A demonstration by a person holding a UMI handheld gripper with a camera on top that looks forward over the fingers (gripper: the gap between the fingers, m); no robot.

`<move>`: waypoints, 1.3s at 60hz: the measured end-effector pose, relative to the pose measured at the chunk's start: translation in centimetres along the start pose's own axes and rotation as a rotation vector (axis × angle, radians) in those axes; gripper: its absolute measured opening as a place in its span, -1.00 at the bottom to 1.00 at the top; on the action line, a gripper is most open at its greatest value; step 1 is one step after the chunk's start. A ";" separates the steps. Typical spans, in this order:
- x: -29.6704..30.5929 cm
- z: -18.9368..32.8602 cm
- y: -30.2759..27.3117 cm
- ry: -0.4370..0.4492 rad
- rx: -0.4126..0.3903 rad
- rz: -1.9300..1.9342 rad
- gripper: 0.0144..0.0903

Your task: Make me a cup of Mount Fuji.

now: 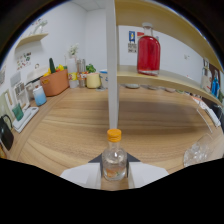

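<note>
Orange-capped, the small clear bottle point(114, 159) sits low in the frame's centre, seemingly clamped by the tool point(114, 172) above the wooden surface point(150, 125), so tip it gently toward the glass point(199, 152) at lower right.

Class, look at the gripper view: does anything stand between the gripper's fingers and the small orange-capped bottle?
Nothing visible does. The small orange-capped bottle already stands between the fingers of the gripper, on the wooden counter. Whether both fingers press on it cannot be told from this view.
</note>
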 end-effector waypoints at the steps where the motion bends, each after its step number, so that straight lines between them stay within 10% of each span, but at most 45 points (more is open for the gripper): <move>1: 0.0 0.0 -0.1 -0.002 0.002 0.005 -0.44; 24: -0.4 -1.1 1.0 -0.041 -0.011 -0.012 -0.36; 30: -0.4 -1.4 1.4 -0.050 -0.021 -0.022 -0.07; 37: -0.9 -2.5 1.0 -0.093 -0.013 -0.013 0.91; 61: 5.4 -15.0 -5.7 -0.067 0.204 0.034 0.87; 78: 16.4 -19.9 -3.3 0.060 0.213 0.049 0.85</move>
